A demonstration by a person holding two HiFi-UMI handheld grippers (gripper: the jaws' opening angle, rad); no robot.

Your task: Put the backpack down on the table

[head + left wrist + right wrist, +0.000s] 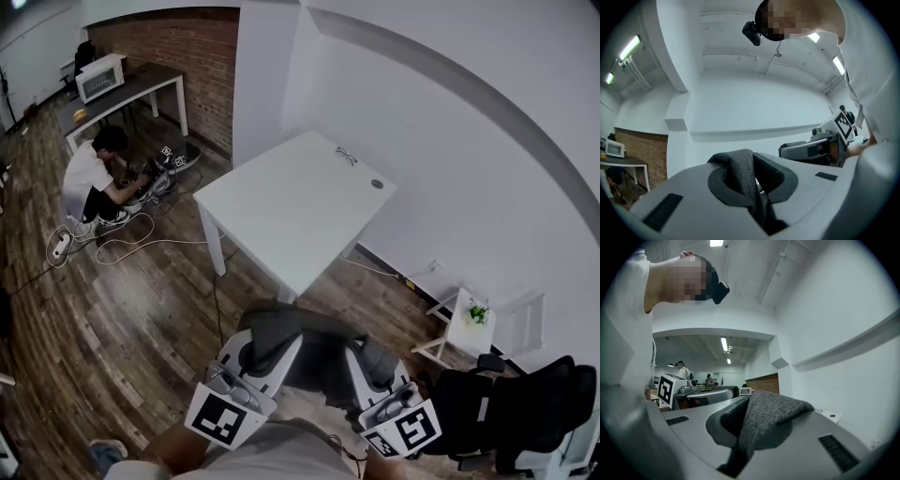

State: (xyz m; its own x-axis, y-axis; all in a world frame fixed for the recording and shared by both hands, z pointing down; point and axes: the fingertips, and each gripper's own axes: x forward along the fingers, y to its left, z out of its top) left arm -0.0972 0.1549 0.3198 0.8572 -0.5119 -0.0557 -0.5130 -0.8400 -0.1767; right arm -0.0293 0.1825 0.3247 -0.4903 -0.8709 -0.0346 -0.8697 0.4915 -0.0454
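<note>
Most of the backpack (314, 366) is hidden from us behind the left gripper (267, 349) and right gripper (370, 366), whose fingers (693, 187) pinch its grey fabric. It hangs short of the white table (281, 206).

The backpack (305, 347) is dark charcoal grey, its fabric a fine heathered weave. The left tongs (757, 197) and right tongs (750, 441) are pale matte grey with black inset strips. Their markers (225, 417) are black squares on white. The table (281, 211) is plain white. The floor (141, 300) is streaky brown wood planks, and the brick wall (187, 56) is reddish-brown.
</note>
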